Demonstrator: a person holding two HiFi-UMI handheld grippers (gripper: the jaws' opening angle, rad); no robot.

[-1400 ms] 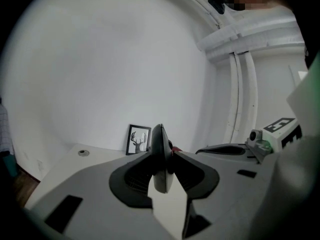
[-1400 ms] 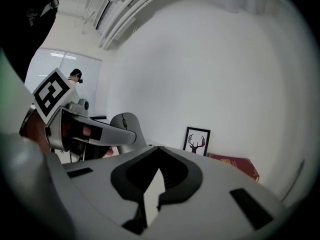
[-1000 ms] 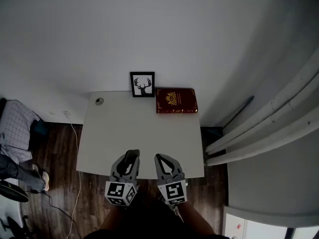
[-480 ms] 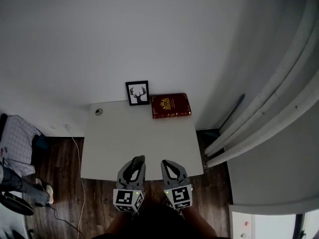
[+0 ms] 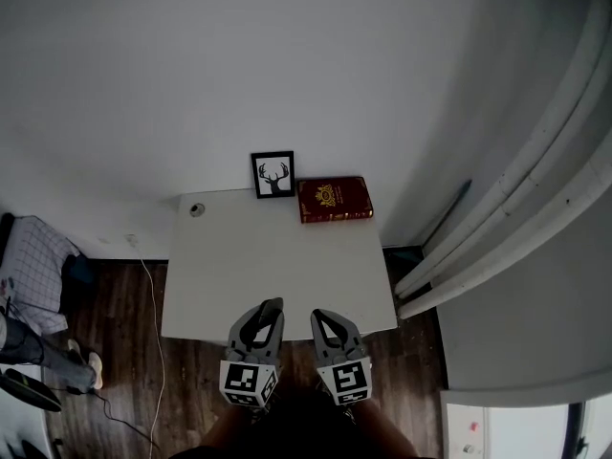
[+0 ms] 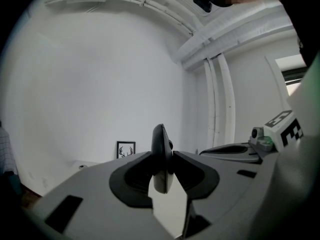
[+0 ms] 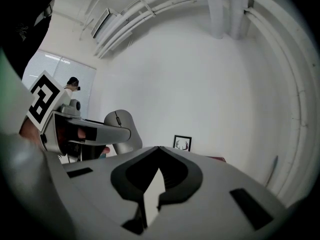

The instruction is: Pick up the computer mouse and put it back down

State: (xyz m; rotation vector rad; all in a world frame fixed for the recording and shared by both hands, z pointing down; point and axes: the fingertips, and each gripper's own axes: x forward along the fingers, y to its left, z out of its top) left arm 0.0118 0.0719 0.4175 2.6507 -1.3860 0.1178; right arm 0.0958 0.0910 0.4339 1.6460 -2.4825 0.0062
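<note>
A grey computer mouse (image 6: 160, 144) stands on its edge between the jaws of my left gripper (image 6: 163, 159), which is shut on it. In the right gripper view the mouse (image 7: 120, 132) shows its top with the scroll wheel, held up off the table by the left gripper. From the head view, my left gripper (image 5: 269, 307) and my right gripper (image 5: 318, 316) hang side by side over the front edge of the white table (image 5: 277, 256). The right gripper (image 7: 159, 148) is shut with nothing in it.
At the table's back edge, a framed deer picture (image 5: 273, 174) leans against the wall beside a red book (image 5: 334, 200). A small round thing (image 5: 197, 209) lies at the back left corner. White pipes (image 5: 497, 247) run down the right. A seated person (image 5: 29, 256) and a floor cable (image 5: 151, 295) are at the left.
Both grippers have shifted a little to the right together at the table's front edge. The mouse stays held in the left jaws, and the right jaws stay shut.
</note>
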